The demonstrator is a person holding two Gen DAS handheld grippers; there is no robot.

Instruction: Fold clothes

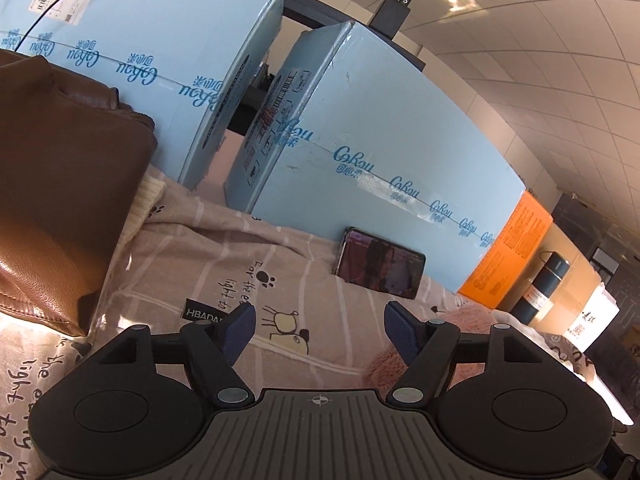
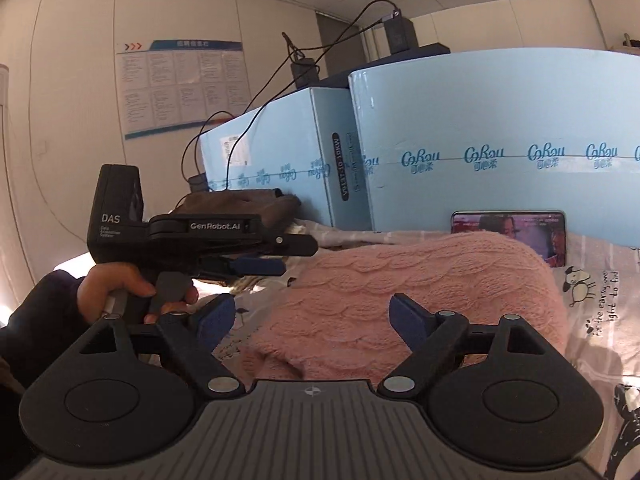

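Grippers both wide, nothing held: right gripper (image 2: 312, 322) hangs over fuzzy pink cable-knit sweater (image 2: 420, 292), left gripper (image 1: 320, 330) over printed pinkish bedsheet (image 1: 304, 252).

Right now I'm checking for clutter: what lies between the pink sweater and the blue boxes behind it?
In the right wrist view, a phone with a lit screen leans against the blue boxes, just behind the pink sweater, on the printed sheet.
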